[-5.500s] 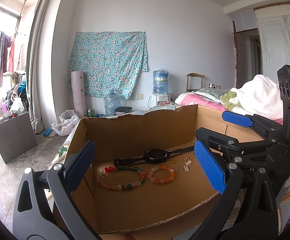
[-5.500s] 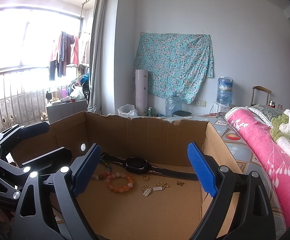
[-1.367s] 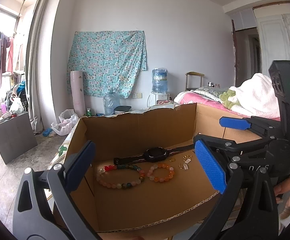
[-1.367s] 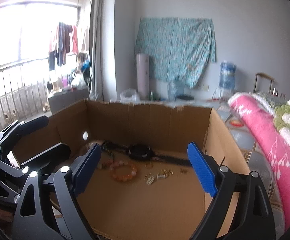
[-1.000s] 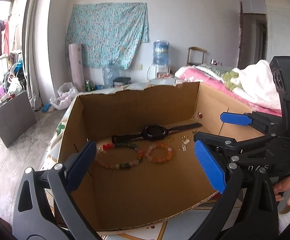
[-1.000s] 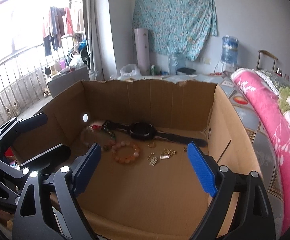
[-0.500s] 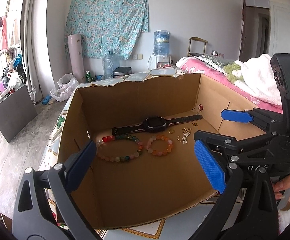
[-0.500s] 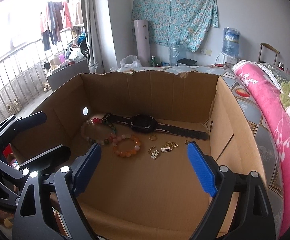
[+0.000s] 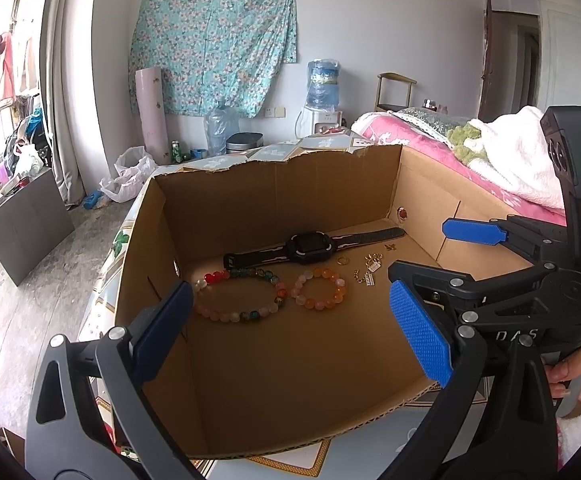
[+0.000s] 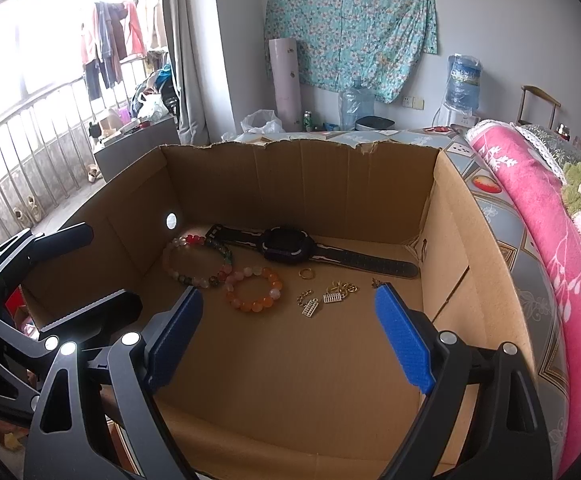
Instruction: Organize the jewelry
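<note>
- Left gripper [image 9: 290, 322]: jaws wide apart, holding nothing, poised over the near edge of the cardboard box [image 10: 302, 184].
- Long bead bracelet [image 10: 196, 258]: on the box floor at the left, touching the watch [image 10: 290, 246] strap; lifting one could drag the other.
- Orange bracelet [image 10: 254, 290]: touches the long one, so a careless pinch may catch both.
- Gold ring [image 10: 306, 274] and charms [image 10: 326, 298]: tiny and flat; the pads may slip off them.
- Right gripper [image 10: 290, 334]: jaws wide apart, holding nothing.
</note>
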The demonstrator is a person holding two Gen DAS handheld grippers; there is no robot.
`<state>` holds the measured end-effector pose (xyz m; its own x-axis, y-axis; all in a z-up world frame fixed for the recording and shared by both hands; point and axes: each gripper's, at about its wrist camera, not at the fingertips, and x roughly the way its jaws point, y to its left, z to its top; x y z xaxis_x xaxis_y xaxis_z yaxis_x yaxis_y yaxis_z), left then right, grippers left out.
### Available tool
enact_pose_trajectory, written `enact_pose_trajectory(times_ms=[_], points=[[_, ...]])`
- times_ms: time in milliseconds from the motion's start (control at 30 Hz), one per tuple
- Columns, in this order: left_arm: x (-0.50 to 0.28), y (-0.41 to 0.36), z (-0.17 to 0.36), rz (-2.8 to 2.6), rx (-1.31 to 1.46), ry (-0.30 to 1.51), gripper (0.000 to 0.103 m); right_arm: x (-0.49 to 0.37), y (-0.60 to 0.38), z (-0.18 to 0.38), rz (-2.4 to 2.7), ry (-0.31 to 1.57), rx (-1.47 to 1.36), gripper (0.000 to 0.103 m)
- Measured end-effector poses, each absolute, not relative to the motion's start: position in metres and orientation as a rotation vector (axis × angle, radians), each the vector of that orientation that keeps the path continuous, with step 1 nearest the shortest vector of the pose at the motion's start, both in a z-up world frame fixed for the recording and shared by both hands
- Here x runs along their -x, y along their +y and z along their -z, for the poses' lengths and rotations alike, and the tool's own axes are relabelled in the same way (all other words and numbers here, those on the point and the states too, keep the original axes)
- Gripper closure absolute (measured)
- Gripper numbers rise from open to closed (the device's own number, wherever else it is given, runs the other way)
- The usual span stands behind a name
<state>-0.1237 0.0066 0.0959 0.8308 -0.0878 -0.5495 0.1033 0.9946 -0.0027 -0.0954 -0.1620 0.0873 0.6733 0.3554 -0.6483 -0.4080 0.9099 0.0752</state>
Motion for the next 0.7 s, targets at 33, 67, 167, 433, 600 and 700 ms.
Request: enact_pose_trajectory(times_ms=[33, 67, 167, 433, 600, 700], points=[[0.1238, 0.0066, -0.0958, 0.101, -0.028, 0.585, 0.008, 0.0956, -0.1621, -0.0872, -0.430, 0.713, 0.078, 0.017], [0.1231, 0.0065, -0.0965, 0.101, -0.028, 0.586, 0.008, 0.0957, -0.1622, -0.0873, -0.430, 0.711, 0.078, 0.017], [0.1231, 0.0066, -0.0973, 0.101, -0.028, 0.586, 0.008, 0.0956, -0.1621, -0.0874, -0.430, 0.711, 0.078, 0.017], [0.1238, 0.0067, -0.0973, 0.100, -0.027, 0.579, 0.008, 0.0965, -0.1623, -0.0883, -0.429, 0.700, 0.077, 0.017], [0.1226, 0.0063, -0.0979, 0.099, -0.027, 0.593, 0.008, 0.0968, -0.1622, -0.0887, -0.428, 0.696, 0.077, 0.017], [0.1227, 0.0063, -0.0986, 0.098, -0.026, 0.592, 0.008, 0.0968, -0.1623, -0.0887, -0.429, 0.695, 0.078, 0.017]])
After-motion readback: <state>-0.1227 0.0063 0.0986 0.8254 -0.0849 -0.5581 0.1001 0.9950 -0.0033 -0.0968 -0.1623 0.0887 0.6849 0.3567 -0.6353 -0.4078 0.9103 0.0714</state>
